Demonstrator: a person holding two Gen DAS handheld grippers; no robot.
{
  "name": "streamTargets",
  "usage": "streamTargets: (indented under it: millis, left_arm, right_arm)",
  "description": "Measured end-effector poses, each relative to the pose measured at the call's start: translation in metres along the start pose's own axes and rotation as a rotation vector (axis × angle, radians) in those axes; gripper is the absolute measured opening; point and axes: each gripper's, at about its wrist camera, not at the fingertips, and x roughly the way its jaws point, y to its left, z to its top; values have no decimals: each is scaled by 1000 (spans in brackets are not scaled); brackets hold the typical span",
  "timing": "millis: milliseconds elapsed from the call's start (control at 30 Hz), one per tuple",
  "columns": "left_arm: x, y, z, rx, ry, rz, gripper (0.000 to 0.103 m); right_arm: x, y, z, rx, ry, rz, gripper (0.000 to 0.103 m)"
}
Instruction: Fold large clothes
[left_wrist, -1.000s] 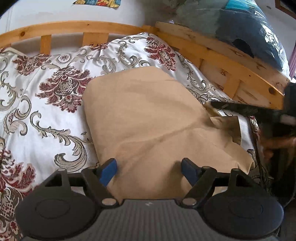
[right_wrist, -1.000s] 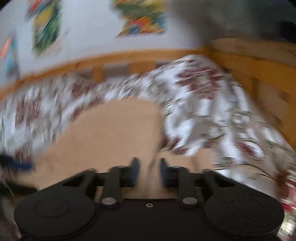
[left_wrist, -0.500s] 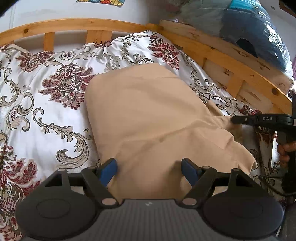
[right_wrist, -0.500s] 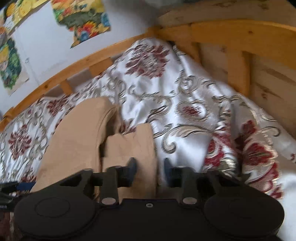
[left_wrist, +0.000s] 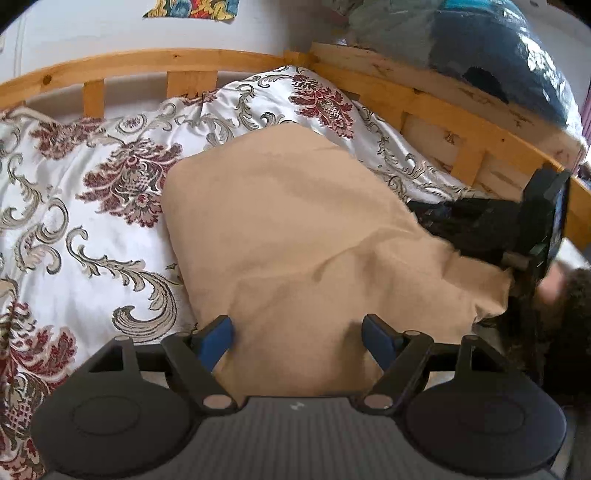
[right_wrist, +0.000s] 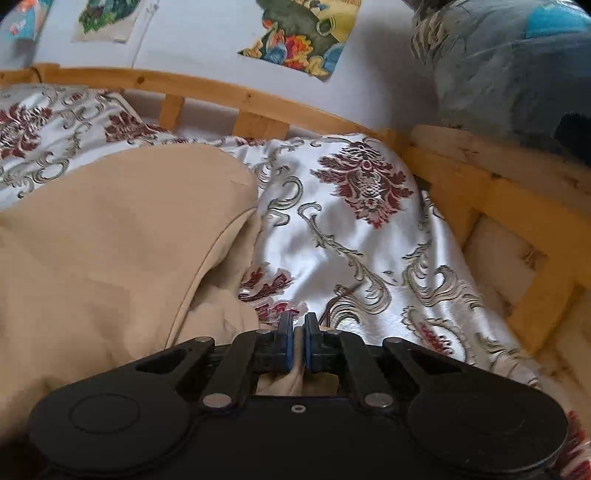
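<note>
Left wrist view: the left gripper (left_wrist: 297, 332) hangs low over the near edge of a tan garment (left_wrist: 295, 236), its blue-padded fingers (left_wrist: 218, 336) spread wide with cloth lying between them but not pinched; the jaws are released. The garment lies folded into a broad slab across the middle of a white bedspread (left_wrist: 74, 229) printed with maroon and grey damask scrolls, its far corner reaching toward the raised pillow end. A wooden bed rail (left_wrist: 147, 64) runs behind the bedding and turns down the right side. At the garment's right edge the right gripper (left_wrist: 480, 225) shows as a dark, blurred shape, touching or just beside the cloth; its state cannot be read from here. A clear plastic bag of blue and grey bedding (left_wrist: 498, 48) sits on the rail's upper right corner, and a colourful poster (left_wrist: 192, 7) hangs on the wall.

Right wrist view: the right gripper (right_wrist: 297, 345) has its blue pads nearly together, clenched on a fold of the tan garment (right_wrist: 110, 251); a pinch of pale cloth shows between and below the fingers. The rest of the garment spreads to the left, with a stitched seam curving along its right edge and a loose lower layer beneath. The damask bedspread (right_wrist: 351, 236) fills the right side, bordered by the wooden bed rail (right_wrist: 498, 192). Posters (right_wrist: 303, 33) hang on the white wall, and the bagged bedding (right_wrist: 517, 66) sits at the upper right.
</note>
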Motion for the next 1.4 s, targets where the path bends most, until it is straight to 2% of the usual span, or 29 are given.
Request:
streamTargets:
  millis: [33,167,233,300,400,467,567,600,700,767,833,900,967,1000,1067,1167,1267,1400]
  left_arm:
    - [1,-2,-1,8,-1,10,80]
    - [1,-5,-1,32,1,21,80]
    - [2,-3,0,33,9,18,80]
    - [2,-3,1,35,15,17,80]
    - [2,-2,0,35,19,16,80]
    - [2,-2,0,37,19,16,80]
    - [3,-2,0,46,15,17,80]
    - [3,-3,1,59,13,19,80]
    - [4,-9,0,92,4,38,80]
    - [4,-9,-2,89,0,47,80]
    - [4,-6,-2,67,3,43,80]
    - [4,-4,0,50,12,42,80]
    - [6,-4,1,38,15,50,81]
    - [6,-5,1,36,13,57,81]
    - [7,-7,1,39,7,70,81]
    - [8,-7,0,32,1,73,82]
    - [8,-7,-1,58,-2,75,82]
    - [10,-10,1,62,4,96,83]
  right_arm:
    - [-4,-3,2,21,-11,2,7]
    - [-29,-16,26,147,-78,-12,27]
    - [-33,-15,46,151,-114,8,31]
    - [-25,-9,70,105,-116,101,31]
    - [13,18,106,-21,-46,248,31]
    - [43,39,113,-102,-6,270,30]
    - [97,63,100,-196,133,261,23]
    - [111,69,92,-212,175,258,16]
    - [121,77,76,-209,196,225,4]
    - [118,73,80,-199,197,224,2]
    - [102,61,85,-142,190,230,13]
    - [61,43,88,-63,139,220,37]
    - [15,28,85,-9,83,215,43]
    - [-8,23,81,16,68,200,50]
    - [-52,12,69,101,55,131,60]
    - [-79,0,44,274,139,53,62]
    - [-75,-4,11,374,248,78,62]
    - [-55,16,1,199,249,49,67]
